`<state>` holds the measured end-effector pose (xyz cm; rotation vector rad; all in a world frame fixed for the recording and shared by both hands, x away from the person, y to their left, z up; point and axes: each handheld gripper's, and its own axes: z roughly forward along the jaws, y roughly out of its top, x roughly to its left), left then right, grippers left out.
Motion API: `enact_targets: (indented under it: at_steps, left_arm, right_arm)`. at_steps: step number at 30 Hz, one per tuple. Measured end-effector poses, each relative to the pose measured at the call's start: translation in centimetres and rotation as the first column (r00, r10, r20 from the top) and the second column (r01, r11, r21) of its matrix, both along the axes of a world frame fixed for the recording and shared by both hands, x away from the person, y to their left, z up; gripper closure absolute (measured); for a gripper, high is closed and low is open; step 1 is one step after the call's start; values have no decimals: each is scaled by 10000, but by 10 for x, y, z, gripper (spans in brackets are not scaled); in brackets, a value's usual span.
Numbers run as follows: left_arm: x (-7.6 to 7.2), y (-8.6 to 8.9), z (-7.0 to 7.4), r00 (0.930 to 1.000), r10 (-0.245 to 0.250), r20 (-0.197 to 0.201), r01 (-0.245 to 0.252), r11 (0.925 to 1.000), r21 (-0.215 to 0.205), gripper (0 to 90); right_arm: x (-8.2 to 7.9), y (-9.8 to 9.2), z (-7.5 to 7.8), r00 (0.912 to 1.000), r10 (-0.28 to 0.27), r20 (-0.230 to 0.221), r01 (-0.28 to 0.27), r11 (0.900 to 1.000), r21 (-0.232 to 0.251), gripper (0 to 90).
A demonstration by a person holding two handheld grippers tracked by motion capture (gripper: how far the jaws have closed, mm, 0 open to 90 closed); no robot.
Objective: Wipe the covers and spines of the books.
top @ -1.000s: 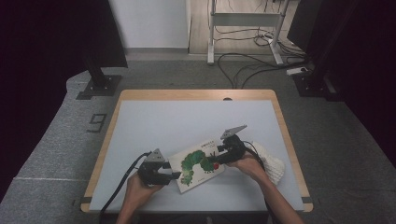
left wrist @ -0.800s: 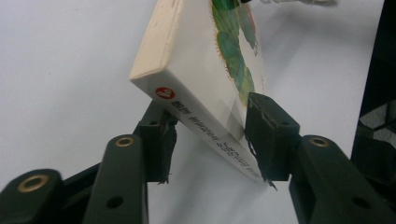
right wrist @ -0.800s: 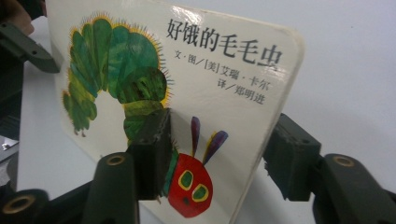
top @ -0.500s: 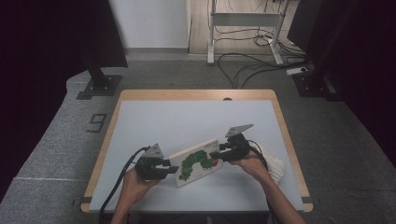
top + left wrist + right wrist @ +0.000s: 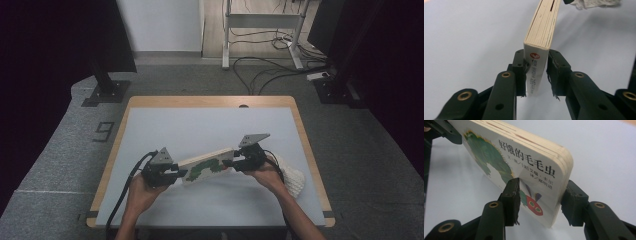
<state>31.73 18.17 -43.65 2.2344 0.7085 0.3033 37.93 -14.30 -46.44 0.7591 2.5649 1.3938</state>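
A thick board book (image 5: pixel 207 166) with a green caterpillar on its cover is held tilted on edge above the grey table (image 5: pixel 200 125), between both grippers. My left gripper (image 5: pixel 181 174) has just closed and is shut on the book's spine end (image 5: pixel 541 37), with its pads on both covers (image 5: pixel 536 72). My right gripper (image 5: pixel 231 162) has also just been closing and is shut on the opposite end of the book (image 5: pixel 524 162), one jaw on the cover and one behind it (image 5: pixel 540 200). The left gripper's jaw (image 5: pixel 446 132) shows at the book's far end.
A white knitted cloth (image 5: pixel 292 177) lies on the table under the right hand, and shows as a cloth (image 5: pixel 596 3) beyond the book. The table's wooden rim (image 5: pixel 305 145) runs close on the right. Cables and stand feet lie on the floor behind.
The book has gone from lying flat to being tilted up on edge and lifted. The left gripper has closed on its end and risen. The right gripper has tightened on its end.
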Motion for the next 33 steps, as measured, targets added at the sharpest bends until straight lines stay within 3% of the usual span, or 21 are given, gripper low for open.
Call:
enact_targets:
  at_steps: [6, 11, 14, 19, 33]
  left_arm:
    - [5, -1, -2, 9981, 426, 445, -448, 9978, 498, 653]
    - [7, -3, -7, 9960, 588, 671, -642, 9947, 801, 634]
    - [8, -2, -11, 9950, 747, 657, -792, 9945, 683, 619]
    - [10, 2, -15, 9943, 879, 601, -889, 9959, 144, 605]
    - [11, 2, -17, 9949, 784, 631, -775, 9968, -177, 581]
  right_arm:
    - [-2, 6, 2, 9980, -174, 607, 179, 9998, -86, 537]
    - [0, 10, -4, 9987, -149, 483, 159, 9996, -224, 540]
    - [-1, 11, -5, 9987, -162, 474, 173, 9996, -223, 542]
    - [-1, 13, -4, 9982, -256, 544, 274, 9991, -314, 539]
    - [-4, 16, 0, 9961, -217, 851, 254, 9988, -416, 476]
